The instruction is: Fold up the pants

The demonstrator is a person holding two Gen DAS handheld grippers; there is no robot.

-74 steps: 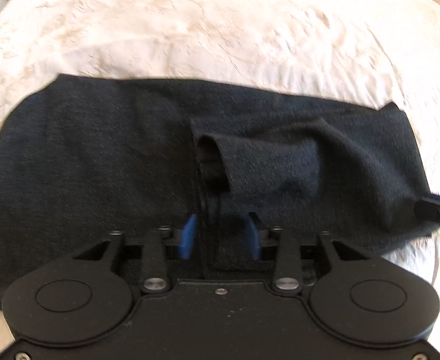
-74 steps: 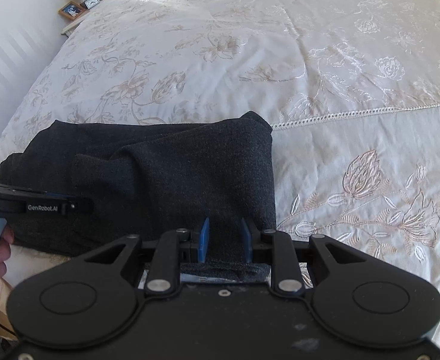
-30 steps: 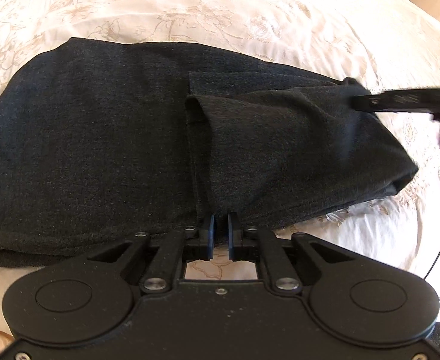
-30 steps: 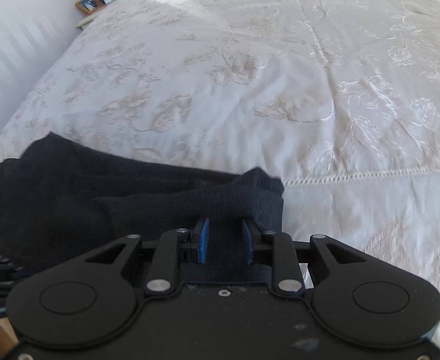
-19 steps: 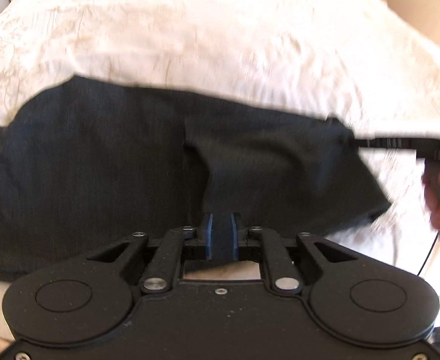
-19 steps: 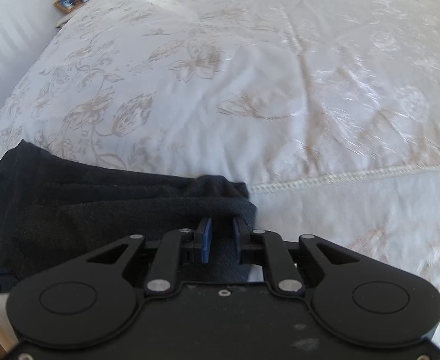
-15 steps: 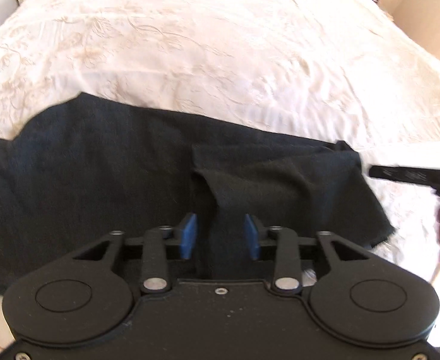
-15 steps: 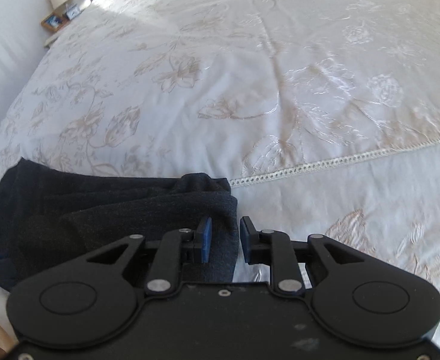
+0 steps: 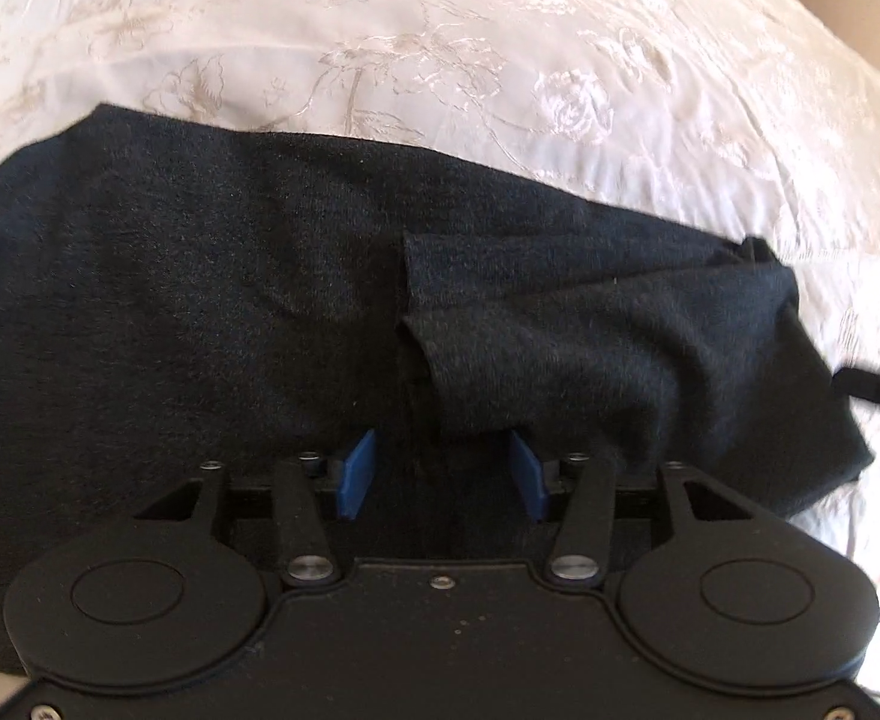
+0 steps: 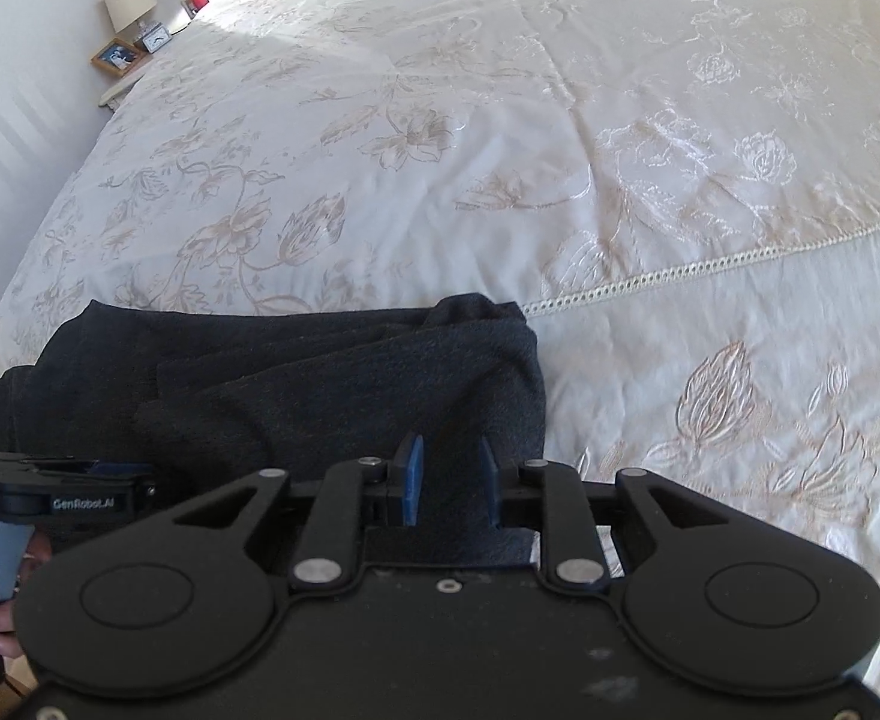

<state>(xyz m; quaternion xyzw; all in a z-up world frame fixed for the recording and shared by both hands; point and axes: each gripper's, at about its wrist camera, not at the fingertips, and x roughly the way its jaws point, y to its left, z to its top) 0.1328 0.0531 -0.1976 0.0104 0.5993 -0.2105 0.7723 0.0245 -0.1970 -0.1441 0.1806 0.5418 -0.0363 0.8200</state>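
Note:
Dark charcoal pants (image 9: 212, 312) lie folded along the near edge of a bed, with a folded-over flap (image 9: 589, 348) on the right half. My left gripper (image 9: 442, 471) is open, its blue fingers straddling the flap's near edge over the cloth. In the right wrist view the pants (image 10: 320, 384) lie at the lower left. My right gripper (image 10: 447, 489) is open, with the pants' right end between its fingers. The left gripper (image 10: 62, 495) shows there at the far left, held by a hand.
The bed carries a white floral embroidered cover (image 10: 559, 150) that stretches far back and right. A nightstand (image 10: 134, 60) with a lamp, frames and a candle stands at the far left by a white wall. The right gripper's tip (image 9: 877, 390) shows at the right edge.
Both grippers have opened and let go of the pants' near edge. The flap now rests on the pants. The left gripper has moved in low over the cloth.

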